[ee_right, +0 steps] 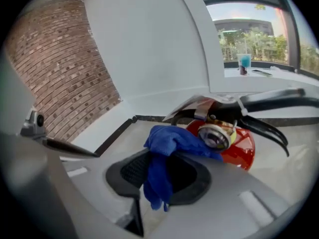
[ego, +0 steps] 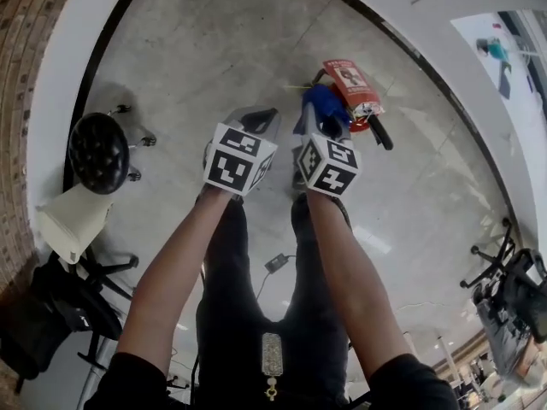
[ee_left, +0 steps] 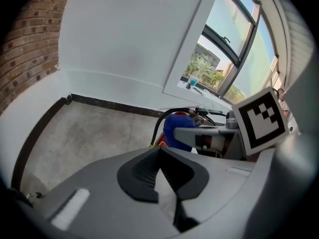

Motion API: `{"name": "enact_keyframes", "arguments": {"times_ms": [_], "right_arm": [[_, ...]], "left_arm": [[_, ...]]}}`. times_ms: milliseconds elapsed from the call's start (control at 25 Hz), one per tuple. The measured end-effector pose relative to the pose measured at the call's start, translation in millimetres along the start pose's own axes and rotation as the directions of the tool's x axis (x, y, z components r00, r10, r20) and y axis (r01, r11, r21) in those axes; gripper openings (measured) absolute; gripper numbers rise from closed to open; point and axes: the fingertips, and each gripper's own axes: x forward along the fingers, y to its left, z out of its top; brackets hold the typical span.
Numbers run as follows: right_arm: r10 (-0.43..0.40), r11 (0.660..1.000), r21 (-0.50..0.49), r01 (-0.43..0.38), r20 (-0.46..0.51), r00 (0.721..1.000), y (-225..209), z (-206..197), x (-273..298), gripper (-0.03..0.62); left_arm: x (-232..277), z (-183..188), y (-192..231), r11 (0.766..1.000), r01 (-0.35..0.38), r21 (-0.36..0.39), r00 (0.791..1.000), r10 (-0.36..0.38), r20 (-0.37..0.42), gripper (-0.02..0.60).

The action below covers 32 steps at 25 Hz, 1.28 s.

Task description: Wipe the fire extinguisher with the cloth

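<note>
The floor [ego: 214, 49] is polished grey concrete, bounded by a white wall with a dark skirting strip. A brick wall [ego: 26, 24] stands at the left and a window [ee_right: 249, 39] at the right. A black stool [ego: 100, 150] stands by the brick wall.

The fire extinguisher [ego: 357, 96] is on the floor near the foot of the white wall, directly ahead of the person and just beyond the right gripper [ee_right: 162, 176]. Its red shoulder, pressure gauge [ee_right: 215, 136] and black lever [ee_right: 269, 101] face the right gripper view. A black hose [ee_left: 159, 126] curves off its left side.

The right gripper pinches the blue cloth [ee_right: 169, 143] between its pads. One bunch hangs below the jaws and another lies forward against the gauge area. Actual contact with the red body cannot be confirmed.

The left gripper [ee_left: 162, 171] has its jaws pressed together with nothing between them. It is held beside the right gripper, short of the extinguisher.

Handling notes (judgement):
- The cylinder is probably heavy, rigid steel with smooth, slippery paint. A push high on the body could rock it.
- The neck below the valve is probably the safest place to steady it. The lever, the gauge and any safety pin should be avoided.
- The cloth is light and limp, and a thick fold resists slipping under wiping pressure.
</note>
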Motion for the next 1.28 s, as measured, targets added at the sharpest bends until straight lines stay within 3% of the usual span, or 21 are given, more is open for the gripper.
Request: {"name": "enact_keyframes", "arguments": {"times_ms": [120, 280, 400, 600, 840, 1080, 1280], "right_arm": [[-0.117, 0.992, 0.057, 0.113, 0.061, 0.991, -3, 20, 15, 0.101], [-0.27, 0.956, 0.148, 0.254, 0.101, 0.958, -8, 31, 27, 0.1], [-0.321, 0.942, 0.139, 0.305, 0.108, 0.941, -7, 19, 29, 0.1], [-0.298, 0.955, 0.034, 0.296, 0.081, 0.951, -6, -15, 23, 0.1], [-0.264, 0.943, -0.179, 0.281, 0.116, 0.958, -24, -45, -4, 0.1], [-0.22, 0.91, -0.294, 0.291, 0.253, 0.942, -71, -66, -41, 0.098], [-0.116, 0.896, -0.36, 0.259, 0.372, 0.921, -107, -56, -51, 0.098]], "left_arm": [[-3, -8, 13, 0.997, 0.06, 0.05, 0.998, -0.059, -0.019, 0.005], [-17, -32, 30, 0.988, 0.127, 0.09, 0.991, -0.121, -0.064, 0.005], [-19, -43, 44, 0.979, 0.163, 0.124, 0.985, -0.153, -0.083, 0.005], [-8, -48, 51, 0.966, 0.199, 0.163, 0.978, -0.186, -0.091, 0.005], [20, -33, 19, 0.948, 0.243, 0.204, 0.97, -0.244, -0.022, 0.005], [47, -27, -20, 0.932, 0.211, 0.293, 0.968, -0.241, 0.072, 0.005], [78, -34, -44, 0.91, 0.174, 0.376, 0.967, -0.23, 0.11, 0.005]]}}
